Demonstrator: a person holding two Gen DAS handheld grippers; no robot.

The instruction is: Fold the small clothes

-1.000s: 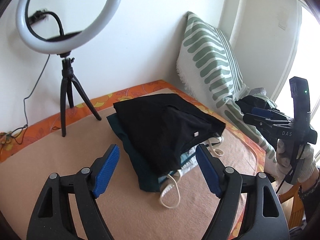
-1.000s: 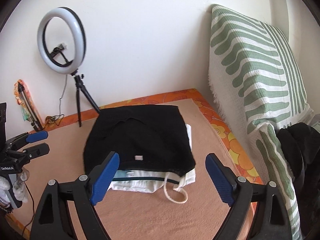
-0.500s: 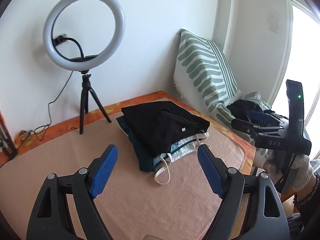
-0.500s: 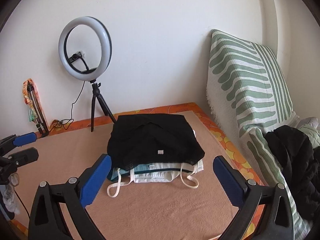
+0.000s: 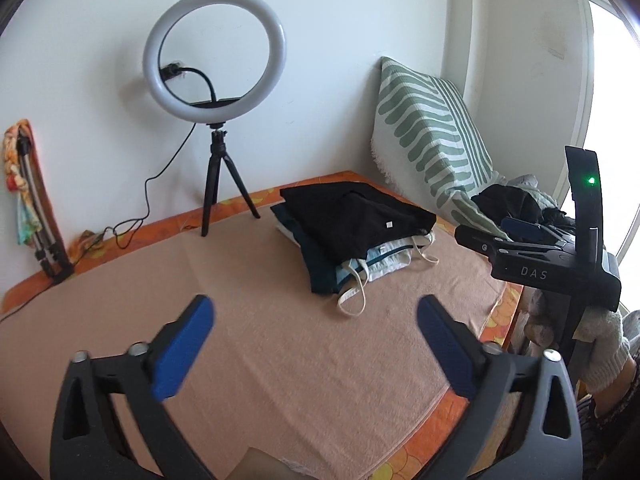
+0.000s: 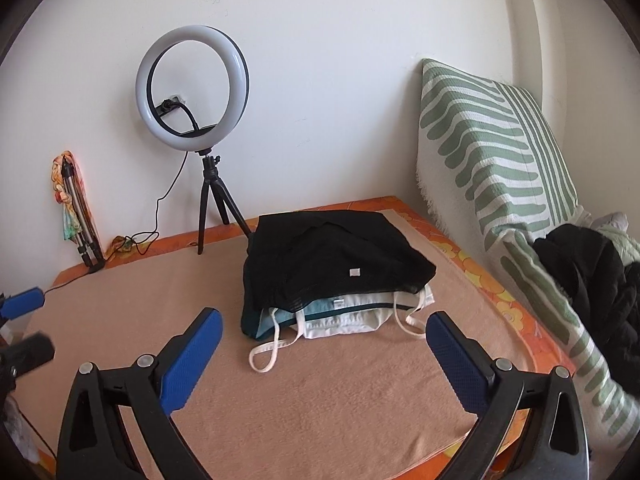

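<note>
A stack of folded small clothes (image 5: 352,232) lies on the peach towel (image 5: 248,320), a black garment (image 6: 332,256) on top, white and teal ones with loose straps below. My left gripper (image 5: 314,320) is open and empty, held back above the towel's near part. My right gripper (image 6: 322,334) is open and empty, just in front of the stack. The right gripper also shows in the left wrist view (image 5: 532,240) at the right edge. A heap of dark unfolded clothes (image 6: 592,276) lies at the right by the pillow.
A ring light on a black tripod (image 6: 200,128) stands at the back by the wall, its cable trailing left. A green-striped pillow (image 6: 492,152) leans at the right. A folded tripod with a colourful cloth (image 6: 76,216) leans at the far left.
Both grippers have pulled back and away from the stack, which now looks smaller and farther off. Both stay open and empty.
</note>
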